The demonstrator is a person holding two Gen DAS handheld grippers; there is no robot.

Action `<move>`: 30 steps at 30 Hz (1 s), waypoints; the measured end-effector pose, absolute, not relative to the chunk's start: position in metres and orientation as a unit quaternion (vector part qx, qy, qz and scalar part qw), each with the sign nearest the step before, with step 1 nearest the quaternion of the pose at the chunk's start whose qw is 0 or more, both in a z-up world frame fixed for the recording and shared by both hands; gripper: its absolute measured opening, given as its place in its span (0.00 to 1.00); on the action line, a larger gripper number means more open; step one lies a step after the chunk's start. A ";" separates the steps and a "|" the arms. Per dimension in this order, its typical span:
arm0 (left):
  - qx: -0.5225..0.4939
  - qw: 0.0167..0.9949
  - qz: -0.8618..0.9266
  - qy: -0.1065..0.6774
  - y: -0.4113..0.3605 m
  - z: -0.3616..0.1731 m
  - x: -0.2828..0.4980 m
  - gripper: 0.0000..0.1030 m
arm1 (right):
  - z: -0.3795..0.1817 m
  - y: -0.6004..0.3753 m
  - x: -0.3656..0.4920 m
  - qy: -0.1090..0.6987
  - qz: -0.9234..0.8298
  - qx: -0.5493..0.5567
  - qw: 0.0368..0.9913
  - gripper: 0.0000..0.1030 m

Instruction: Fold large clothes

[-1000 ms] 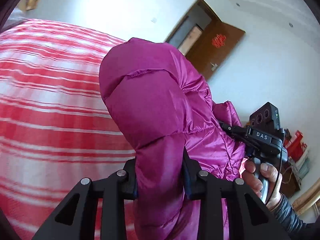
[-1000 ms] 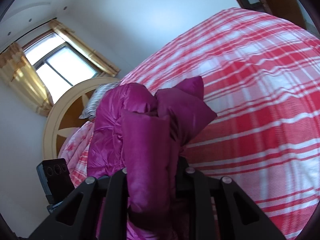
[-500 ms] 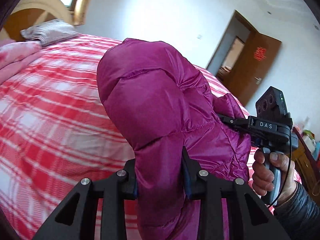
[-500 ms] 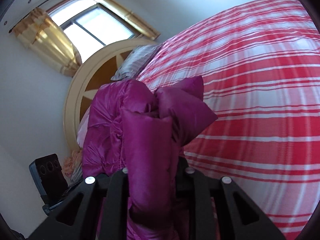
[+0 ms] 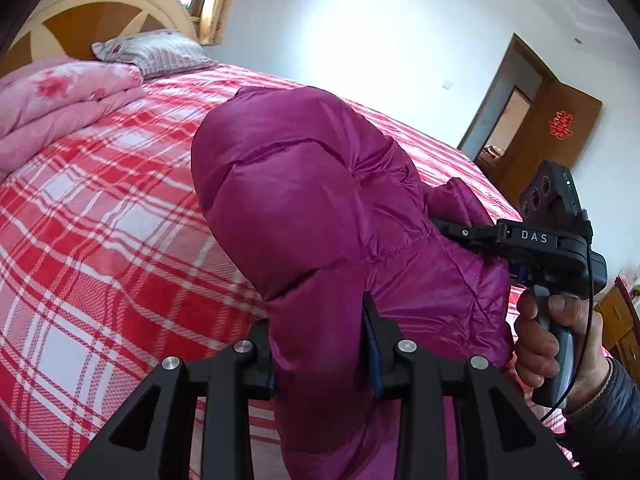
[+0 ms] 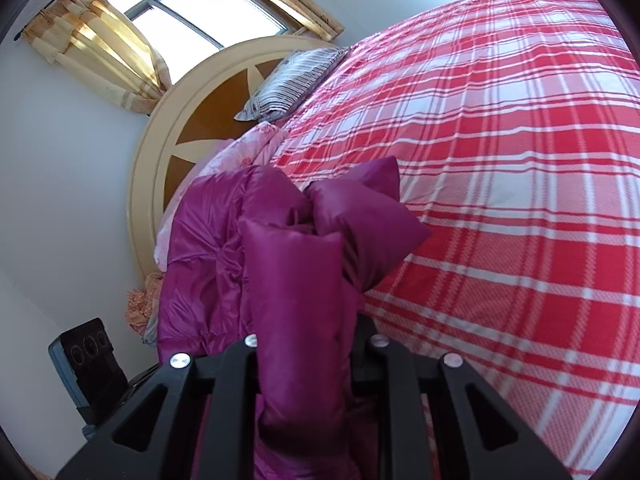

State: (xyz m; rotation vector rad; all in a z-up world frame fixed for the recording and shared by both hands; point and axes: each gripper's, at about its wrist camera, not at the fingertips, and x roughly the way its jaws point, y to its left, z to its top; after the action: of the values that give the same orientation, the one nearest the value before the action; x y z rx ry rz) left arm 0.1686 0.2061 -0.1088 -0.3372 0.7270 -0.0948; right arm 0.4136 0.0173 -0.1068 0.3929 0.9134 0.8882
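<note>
A magenta puffer jacket (image 5: 312, 200) hangs bunched between both grippers, above a bed with a red and white plaid cover (image 5: 100, 240). My left gripper (image 5: 320, 356) is shut on a padded fold of the jacket. My right gripper (image 6: 306, 360) is shut on another thick fold of the jacket (image 6: 296, 276). The right gripper also shows in the left wrist view (image 5: 480, 236), at the jacket's right side, held by a hand. The left gripper's body (image 6: 88, 368) shows at the lower left of the right wrist view. The fingertips are hidden by fabric.
A folded pink floral quilt (image 5: 60, 100) and a striped pillow (image 5: 152, 50) lie at the head of the bed by a round wooden headboard (image 6: 160, 152). A curtained window (image 6: 192, 8) is behind it. A brown door (image 5: 560, 128) stands open beyond the bed's foot.
Both grippers have swung with the jacket still gripped, so the views now face more toward the headboard, pillow and window. The grips on the jacket have not changed.
</note>
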 end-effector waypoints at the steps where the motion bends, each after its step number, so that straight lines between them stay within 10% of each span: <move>1: -0.167 0.918 -0.045 0.357 0.209 -0.113 0.169 0.33 | -0.109 0.021 0.416 0.427 0.410 0.182 0.785 0.21; 15: -0.163 0.918 -0.042 0.359 0.210 -0.120 0.163 0.38 | -0.129 0.033 0.428 0.453 0.379 0.166 0.790 0.21; 30: -0.166 0.919 0.027 0.358 0.209 -0.132 0.160 0.68 | -0.134 0.039 0.426 0.456 0.366 0.154 0.796 0.21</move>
State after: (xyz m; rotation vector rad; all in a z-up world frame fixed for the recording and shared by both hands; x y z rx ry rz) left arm 0.1600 0.2087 -0.1324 -0.3409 0.7358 0.0564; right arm 0.4256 0.0390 -0.1342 0.3313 0.9798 0.7854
